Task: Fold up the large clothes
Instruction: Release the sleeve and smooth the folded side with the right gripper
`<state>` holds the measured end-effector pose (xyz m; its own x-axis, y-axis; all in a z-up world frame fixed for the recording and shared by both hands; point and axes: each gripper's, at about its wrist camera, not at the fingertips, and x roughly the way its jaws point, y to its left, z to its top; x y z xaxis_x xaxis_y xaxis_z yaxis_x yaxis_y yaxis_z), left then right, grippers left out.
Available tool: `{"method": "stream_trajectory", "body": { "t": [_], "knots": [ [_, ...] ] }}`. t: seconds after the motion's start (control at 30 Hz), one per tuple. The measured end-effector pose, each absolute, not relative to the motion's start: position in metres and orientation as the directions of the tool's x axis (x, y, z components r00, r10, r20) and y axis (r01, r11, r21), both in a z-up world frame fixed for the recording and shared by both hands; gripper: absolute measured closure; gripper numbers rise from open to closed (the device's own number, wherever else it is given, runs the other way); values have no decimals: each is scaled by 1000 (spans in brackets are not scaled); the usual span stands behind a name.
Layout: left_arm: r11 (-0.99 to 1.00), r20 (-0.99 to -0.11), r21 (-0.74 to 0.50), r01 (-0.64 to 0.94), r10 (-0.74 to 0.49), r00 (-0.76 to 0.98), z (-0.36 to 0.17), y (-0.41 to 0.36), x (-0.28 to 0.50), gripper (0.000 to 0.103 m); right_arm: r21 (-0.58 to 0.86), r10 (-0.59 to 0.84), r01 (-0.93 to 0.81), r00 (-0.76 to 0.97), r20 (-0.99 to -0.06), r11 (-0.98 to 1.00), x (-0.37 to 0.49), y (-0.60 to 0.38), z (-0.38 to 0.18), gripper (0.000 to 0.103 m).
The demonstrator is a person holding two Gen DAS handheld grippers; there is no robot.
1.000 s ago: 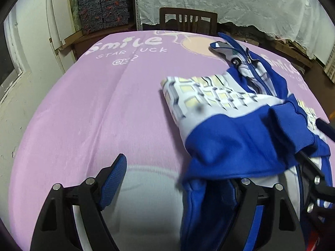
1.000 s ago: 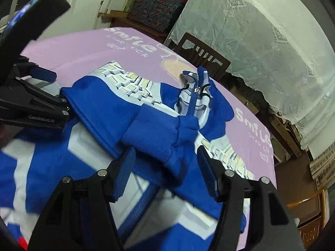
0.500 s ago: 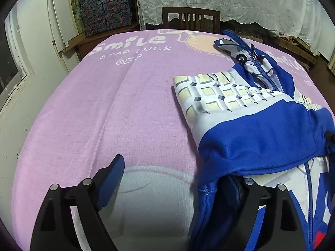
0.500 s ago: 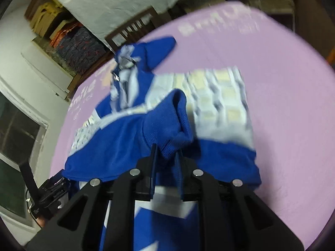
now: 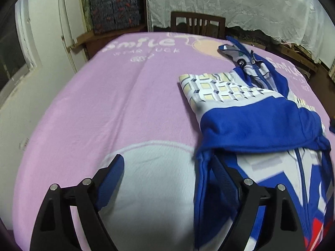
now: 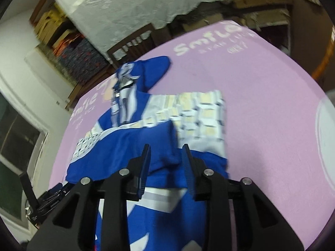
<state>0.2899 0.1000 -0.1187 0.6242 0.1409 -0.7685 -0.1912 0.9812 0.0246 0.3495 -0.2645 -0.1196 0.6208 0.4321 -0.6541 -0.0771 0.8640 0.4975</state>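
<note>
A blue and white zip-up jacket (image 5: 251, 121) lies on the pink blanket (image 5: 104, 104), one sleeve folded across its chest. In the right wrist view the blue sleeve cuff (image 6: 167, 148) rests on the jacket (image 6: 117, 146) between the fingers of my right gripper (image 6: 166, 156). Its jaws are opening and the pads stand off the cuff. My left gripper (image 5: 167, 169) is wide open over the blanket, its right finger (image 5: 219, 171) at the jacket's left edge, nothing between the pads. It also shows at the lower left of the right wrist view as a black gripper body (image 6: 41, 200).
The pink blanket (image 6: 261, 104) with "Smile" lettering covers the whole surface, bare to the left of the jacket. A wooden chair (image 5: 196, 24) stands at the far edge, a white lace cloth (image 5: 230, 0) behind it, patterned boxes (image 5: 113, 10) at back left.
My right gripper was shut on the sleeve cuff half a second ago; its jaws now stand apart and the cuff lies on the jacket. The left gripper has drawn back a little, still open.
</note>
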Motion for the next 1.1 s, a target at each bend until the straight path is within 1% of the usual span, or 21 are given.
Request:
{"method": "stream_trajectory", "body": {
  "t": [0.1, 0.2, 0.3, 0.33, 0.43, 0.5, 0.6, 0.67, 0.7, 0.73, 0.8, 0.9, 1.0, 1.07, 1.1],
  "knots": [
    [986, -725, 9, -168, 122, 678, -102, 95, 275, 17, 482, 453, -132, 614, -646, 866, 352, -249, -114, 73],
    [996, -680, -45, -73, 23, 733, -81, 77, 285, 17, 480, 481, -175, 594, -645, 860, 358, -232, -110, 73],
    [993, -685, -114, 38, -106, 721, -78, 52, 312, 17, 489, 509, -204, 568, -647, 848, 367, -214, -108, 73],
    [991, -695, -123, 51, -123, 709, -81, 45, 322, 17, 494, 516, -207, 562, -646, 845, 369, -211, -109, 73],
    [992, -747, -115, 57, -124, 653, -104, 30, 348, 18, 515, 532, -199, 542, -651, 834, 375, -207, -117, 73],
    [996, -780, -84, 42, -92, 619, -122, 29, 358, 22, 521, 528, -180, 531, -662, 834, 379, -211, -128, 72],
    [996, -776, -75, 57, -94, 624, -127, 33, 355, 24, 529, 513, -133, 525, -680, 838, 384, -227, -146, 76],
    [996, -778, -68, 64, -93, 621, -128, 33, 356, 25, 555, 531, -128, 524, -666, 822, 385, -238, -156, 76],
    [996, -776, -61, 65, -88, 624, -129, 33, 356, 25, 587, 569, -148, 514, -642, 796, 386, -245, -159, 78],
    [997, -777, -49, 63, -78, 625, -130, 32, 355, 25, 590, 570, -144, 511, -643, 795, 386, -249, -161, 90],
    [997, -777, -46, 59, -73, 625, -131, 35, 355, 24, 575, 541, -109, 514, -666, 811, 387, -255, -164, 103],
    [997, -774, -64, 34, -71, 630, -129, 41, 353, 26, 628, 582, -94, 499, -642, 772, 388, -264, -170, 103],
    [995, -754, -98, 13, -82, 651, -118, 50, 337, 27, 621, 574, -88, 499, -650, 779, 385, -264, -166, 103],
    [995, -744, -100, -15, -65, 665, -111, 59, 324, 23, 606, 560, -86, 501, -660, 791, 382, -262, -159, 96],
    [994, -741, -106, -22, -64, 668, -109, 63, 321, 23, 601, 551, -80, 508, -662, 795, 380, -262, -152, 83]
  ]
}}
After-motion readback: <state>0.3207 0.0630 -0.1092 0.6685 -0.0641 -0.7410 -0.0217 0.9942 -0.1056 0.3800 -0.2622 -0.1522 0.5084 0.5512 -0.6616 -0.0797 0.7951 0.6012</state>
